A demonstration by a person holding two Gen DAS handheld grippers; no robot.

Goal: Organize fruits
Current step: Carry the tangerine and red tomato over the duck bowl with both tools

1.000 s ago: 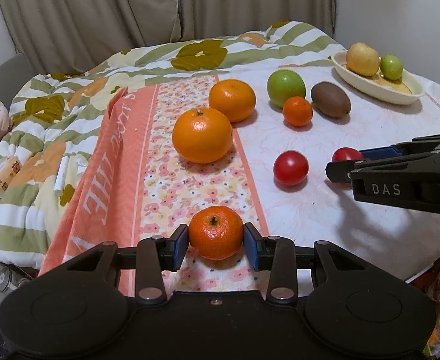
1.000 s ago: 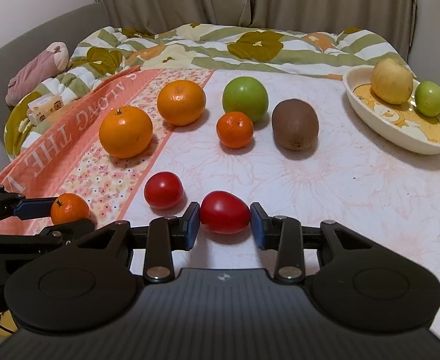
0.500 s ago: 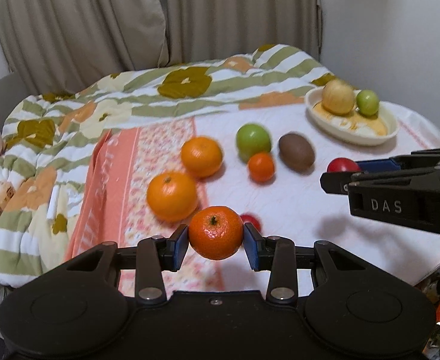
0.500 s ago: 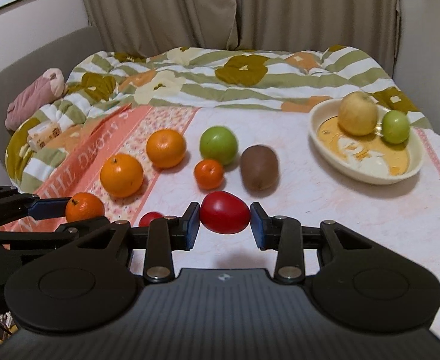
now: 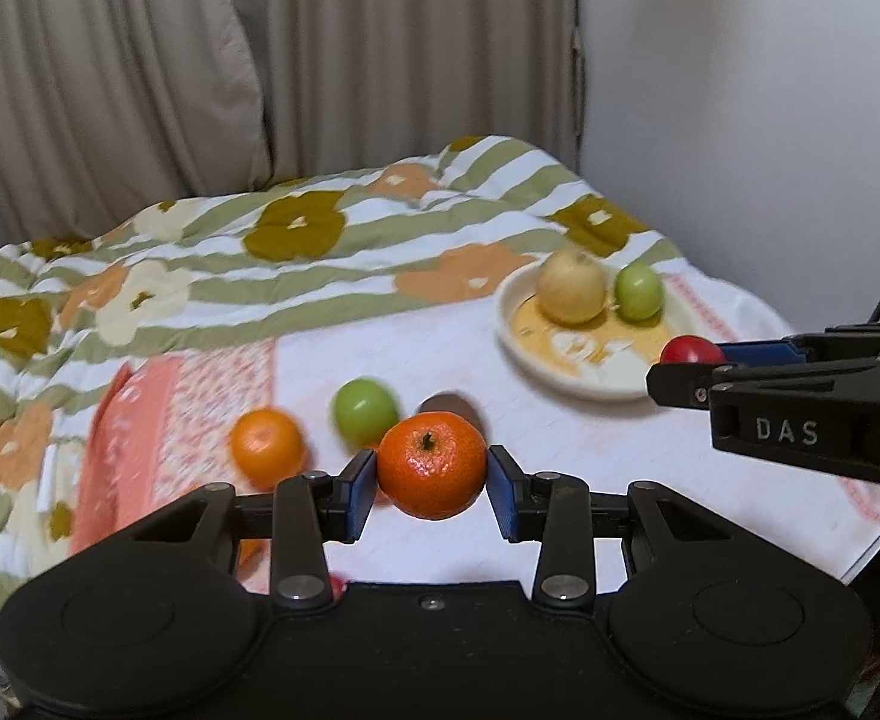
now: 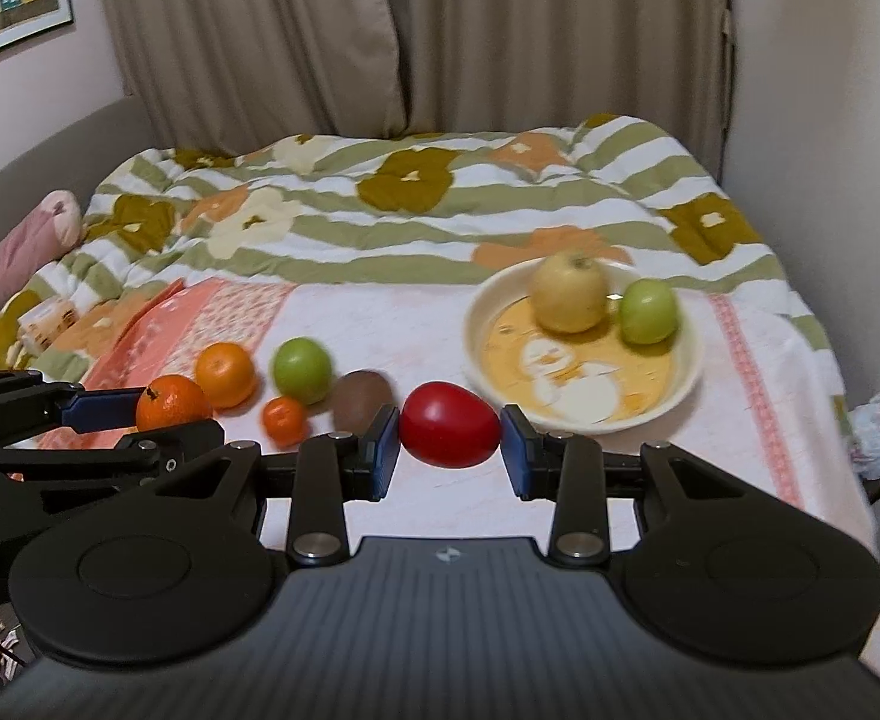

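My left gripper (image 5: 432, 485) is shut on a small mandarin (image 5: 431, 464), held in the air above the cloth. My right gripper (image 6: 449, 450) is shut on a red tomato (image 6: 449, 424), also lifted. Each gripper shows in the other's view: the right one (image 5: 689, 369) with its tomato (image 5: 689, 351) at the right, the left one (image 6: 158, 417) with the mandarin (image 6: 171, 401) at the left. Ahead lies a cream bowl (image 6: 691, 360) holding a yellow apple (image 6: 568, 293) and a small green fruit (image 6: 648, 311). On the cloth lie an orange (image 6: 225, 373), a green apple (image 6: 301, 369), a small mandarin (image 6: 284, 418) and a kiwi (image 6: 361, 399).
A striped floral quilt (image 6: 416, 204) covers the bed behind the white tablecloth (image 6: 740, 420). Curtains (image 6: 416, 30) and a wall close off the back. A pink soft toy (image 6: 26, 246) lies at the far left, crumpled paper (image 6: 875, 429) past the table's right edge.
Both grippers have risen off the cloth with their fruit and moved toward the bowl, which now sits closer. The fruits left on the cloth have dropped lower in both views.
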